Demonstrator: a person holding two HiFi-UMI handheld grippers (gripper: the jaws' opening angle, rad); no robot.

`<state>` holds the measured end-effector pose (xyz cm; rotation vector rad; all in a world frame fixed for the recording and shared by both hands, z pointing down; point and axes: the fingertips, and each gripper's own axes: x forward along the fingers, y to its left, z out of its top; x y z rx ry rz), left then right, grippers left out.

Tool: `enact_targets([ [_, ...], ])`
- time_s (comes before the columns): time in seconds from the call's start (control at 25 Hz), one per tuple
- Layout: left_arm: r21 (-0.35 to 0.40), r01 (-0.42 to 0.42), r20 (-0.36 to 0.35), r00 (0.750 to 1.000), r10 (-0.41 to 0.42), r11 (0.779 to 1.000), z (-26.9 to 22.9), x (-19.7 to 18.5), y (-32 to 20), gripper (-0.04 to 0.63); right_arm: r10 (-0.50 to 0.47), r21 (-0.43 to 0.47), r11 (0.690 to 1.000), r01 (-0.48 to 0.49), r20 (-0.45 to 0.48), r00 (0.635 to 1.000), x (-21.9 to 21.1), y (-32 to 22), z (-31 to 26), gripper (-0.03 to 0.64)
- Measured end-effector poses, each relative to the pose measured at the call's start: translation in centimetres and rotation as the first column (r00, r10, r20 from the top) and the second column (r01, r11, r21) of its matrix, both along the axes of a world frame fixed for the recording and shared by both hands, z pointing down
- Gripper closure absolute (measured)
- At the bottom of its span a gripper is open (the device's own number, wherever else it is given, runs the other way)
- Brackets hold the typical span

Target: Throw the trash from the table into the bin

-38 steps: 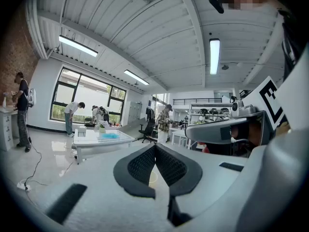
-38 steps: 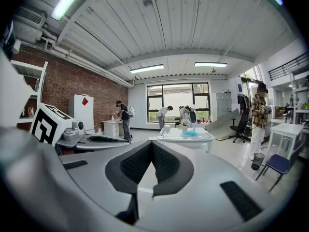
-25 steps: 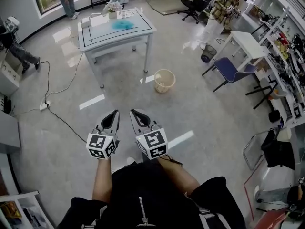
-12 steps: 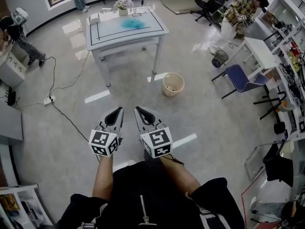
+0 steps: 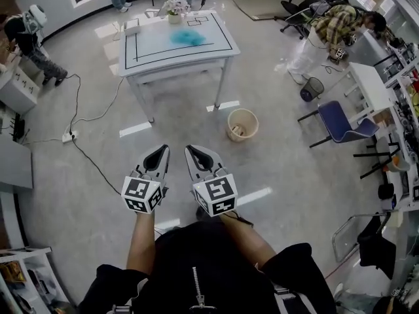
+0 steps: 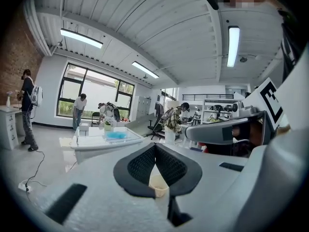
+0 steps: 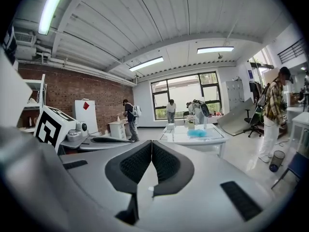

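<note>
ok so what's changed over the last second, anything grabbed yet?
The person has walked toward the table: it and the bin both look nearer in the head view. Nothing was taken hold of or let go. The left gripper and right gripper stay shut, empty and side by side out front. The blue trash is still on the table.

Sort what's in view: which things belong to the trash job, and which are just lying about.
Job: blue wad, white table, beige bin, left tool, right tool.
Lying about: blue chair, power strip, flower pot.
</note>
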<state>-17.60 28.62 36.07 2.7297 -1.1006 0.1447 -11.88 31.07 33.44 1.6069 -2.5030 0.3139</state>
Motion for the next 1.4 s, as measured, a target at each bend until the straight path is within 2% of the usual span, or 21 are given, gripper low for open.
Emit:
enact_targets([
  [0.36,-0.022,0.024,-0.003,1.000,-0.024,0.999,0.3,6.4,-5.5,0.589,-0.016,-0.017,1.000,0.016,-0.007,1.000,6.8,-5.3,0.3,0.606],
  [0.68,-0.046,0.037,0.016,0.999,-0.036,0.998,1.5,10.6,-7.2,0.589,-0.018,-0.047,0.999,0.018,-0.001,1.000,11.7,-7.2,1.7,0.606],
  [1.08,-0.060,0.024,0.029,0.999,-0.023,0.998,2.4,11.8,-9.7,0.589,-0.024,-0.065,0.998,0.024,0.000,1.000,12.5,-9.7,2.8,0.606],
  [1.4,-0.051,0.002,0.016,1.000,-0.001,0.999,2.6,11.1,-15.0,0.589,-0.009,-0.071,0.997,0.008,-0.009,1.000,11.5,-14.6,3.5,0.606],
])
